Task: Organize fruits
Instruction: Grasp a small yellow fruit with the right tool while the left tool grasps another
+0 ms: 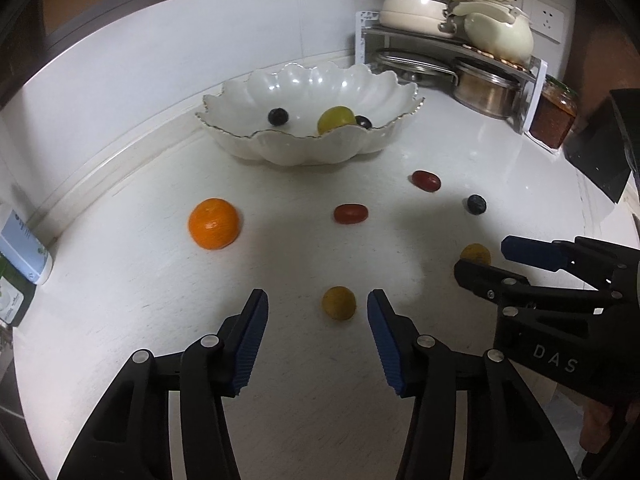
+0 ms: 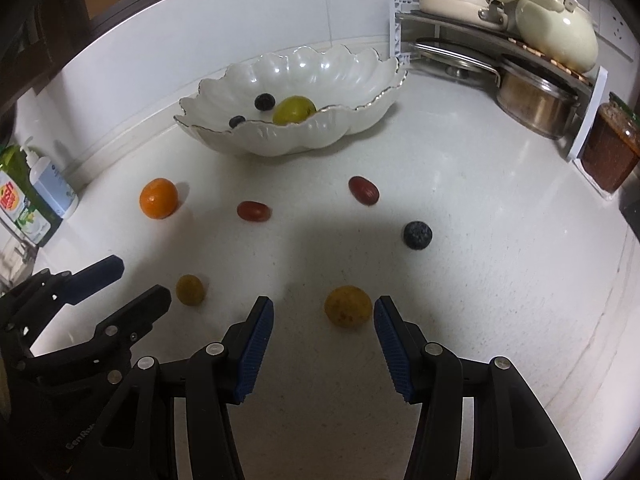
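A white kitchen counter [image 1: 120,280] holds a scalloped white bowl [image 1: 312,144] with a thin metallic rim, standing near the back wall. Inside it lie a green grape [image 1: 336,119] and 2 blueberries [image 1: 278,116]. Still loose on the counter, well in front of the bowl, are 1 orange [image 1: 214,224], 2 red grapes [image 1: 351,214], 1 blueberry [image 1: 477,204] and 2 small yellow fruits. The left gripper [image 1: 318,312] points steeply down with its blue-padded tongs spread, the nearer yellow fruit [image 1: 339,303] sitting between them but touching neither pad. The right gripper [image 2: 324,316] is likewise spread around the other yellow fruit [image 2: 347,306], which lies closer to its right pad, not yet pinched. Judging the risks: both fruits are round and sit off centre between the pads, so a closing pad could strike one side first and roll the fruit away across the smooth counter; a hard squeeze could bruise soft fruit; and the 2 grippers work near each other, so they could collide when lifting toward the bowl. Readable writing is sparse: "DAS" appears on the right gripper's body in the left view, and "Gen Ro" partly shows on the left gripper in the right view. Labels on the soap bottles [image 2: 52,188] at the left edge are too blurred to read.
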`<state>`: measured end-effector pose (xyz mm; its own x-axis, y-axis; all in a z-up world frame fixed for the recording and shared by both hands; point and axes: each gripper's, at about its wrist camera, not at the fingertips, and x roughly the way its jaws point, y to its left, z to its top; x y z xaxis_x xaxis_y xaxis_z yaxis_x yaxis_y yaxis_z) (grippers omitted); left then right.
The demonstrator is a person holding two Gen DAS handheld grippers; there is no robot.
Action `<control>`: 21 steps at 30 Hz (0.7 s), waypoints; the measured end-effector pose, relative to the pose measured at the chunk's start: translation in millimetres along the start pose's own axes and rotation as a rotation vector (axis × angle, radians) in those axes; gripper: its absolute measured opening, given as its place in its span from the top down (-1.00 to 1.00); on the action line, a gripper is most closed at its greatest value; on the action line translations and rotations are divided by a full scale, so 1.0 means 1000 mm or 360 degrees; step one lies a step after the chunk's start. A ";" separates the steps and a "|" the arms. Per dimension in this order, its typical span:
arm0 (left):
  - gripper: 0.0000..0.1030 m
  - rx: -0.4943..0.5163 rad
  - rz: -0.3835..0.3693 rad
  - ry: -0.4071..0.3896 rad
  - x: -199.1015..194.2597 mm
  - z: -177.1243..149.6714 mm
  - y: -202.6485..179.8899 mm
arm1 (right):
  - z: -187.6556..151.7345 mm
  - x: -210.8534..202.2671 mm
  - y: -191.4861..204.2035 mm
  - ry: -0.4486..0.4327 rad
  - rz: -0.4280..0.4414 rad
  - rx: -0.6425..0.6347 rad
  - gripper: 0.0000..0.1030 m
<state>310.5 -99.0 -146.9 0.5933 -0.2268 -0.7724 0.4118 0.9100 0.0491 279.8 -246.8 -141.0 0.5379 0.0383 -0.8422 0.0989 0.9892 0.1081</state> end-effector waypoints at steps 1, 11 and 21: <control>0.08 0.0011 -0.0005 0.0003 0.002 0.000 -0.002 | -0.001 0.001 -0.001 0.0001 -0.0003 0.0003 -0.04; 0.19 0.0026 -0.0039 0.0064 0.023 -0.004 -0.012 | -0.006 0.012 -0.006 0.0003 -0.0012 0.0011 0.04; 0.38 -0.0012 -0.0039 0.0100 0.036 -0.003 -0.013 | -0.004 0.018 -0.005 0.0000 -0.0009 -0.0013 0.16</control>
<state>324.4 -117.4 -177.5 0.5386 -0.2271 -0.8114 0.4204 0.9070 0.0251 285.6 -250.5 -159.2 0.5372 0.0327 -0.8428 0.0953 0.9905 0.0992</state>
